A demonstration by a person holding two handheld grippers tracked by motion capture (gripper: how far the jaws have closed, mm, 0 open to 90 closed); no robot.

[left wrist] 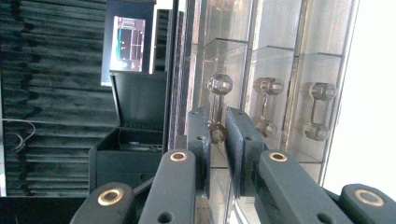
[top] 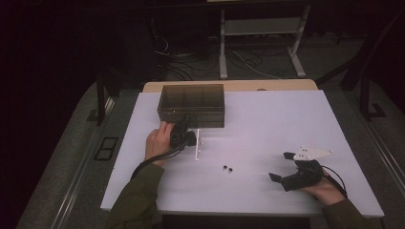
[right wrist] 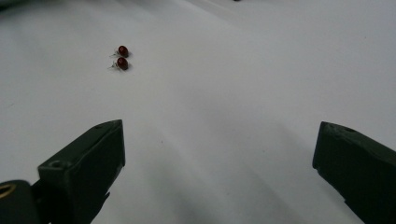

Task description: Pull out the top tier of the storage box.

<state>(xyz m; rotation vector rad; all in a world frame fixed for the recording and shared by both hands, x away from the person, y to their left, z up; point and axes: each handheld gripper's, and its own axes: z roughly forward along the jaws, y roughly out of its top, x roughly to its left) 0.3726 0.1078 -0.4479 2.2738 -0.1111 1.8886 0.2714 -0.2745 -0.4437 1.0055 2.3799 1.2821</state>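
Now my left claw (left wrist: 217,135) pinches a clear knob (left wrist: 216,132) on the front of the drawer box (top: 191,102) at the table's (top: 267,119) far edge; my right claw (top: 281,167) rests spread, near two red beads (right wrist: 121,58).

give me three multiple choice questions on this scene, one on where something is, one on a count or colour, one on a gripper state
1. Where do the red beads lie?
A. inside the box
B. on the white table between the two grippers
C. between the right gripper's jaws

2. How many red beads are there?
A. two
B. four
C. six

3. How do the right gripper's jaws stand?
A. shut on a bead
B. shut on the box
C. wide open with nothing between them

Answers:
1 B, they rest on the bare table, apart from the clear box.
2 A, the right gripper view shows a pair.
3 C, its jaws stand far apart over the table.
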